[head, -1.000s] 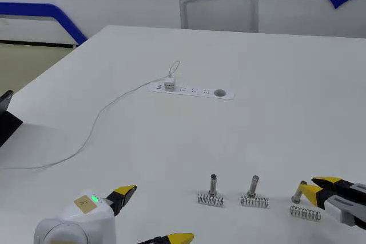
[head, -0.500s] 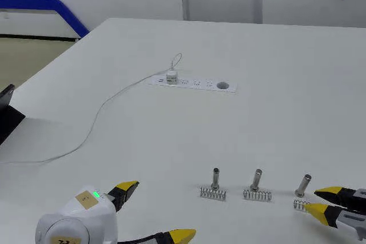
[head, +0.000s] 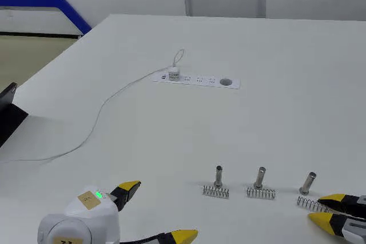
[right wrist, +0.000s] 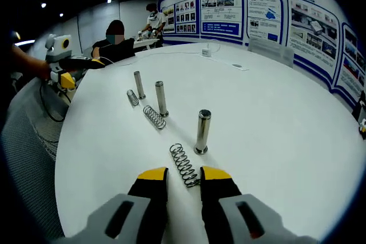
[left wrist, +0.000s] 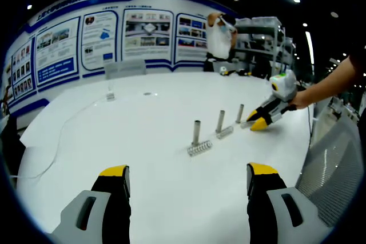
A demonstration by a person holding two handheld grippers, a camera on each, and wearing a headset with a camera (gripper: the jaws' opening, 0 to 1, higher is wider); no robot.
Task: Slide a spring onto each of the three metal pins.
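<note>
Springs lie flat on the white counter (head: 143, 130), one just in front of the foot of each upright metal pin. In the head view they form a row: the left spring (head: 215, 191) by the left pin (head: 218, 176), the middle spring (head: 261, 193) by the middle pin (head: 260, 178), and the right spring (head: 307, 202) by the right pin (head: 309, 183).

We see the right tool (head: 322, 208) low over the counter at the right end of that row. Its jaws stand narrowly apart, and the outer end of the right spring lies between the yellow tips. In the right gripper view the spring runs from between the tips toward the foot of the nearest pin. A slim gap shows beside one jaw, and we cannot tell whether the coil touches the other.

The left tool (head: 160, 210) hovers well apart from the row, on its left, with its jaws wide and nothing between them. In the left gripper view the three pins and their springs lie ahead of it.
</note>
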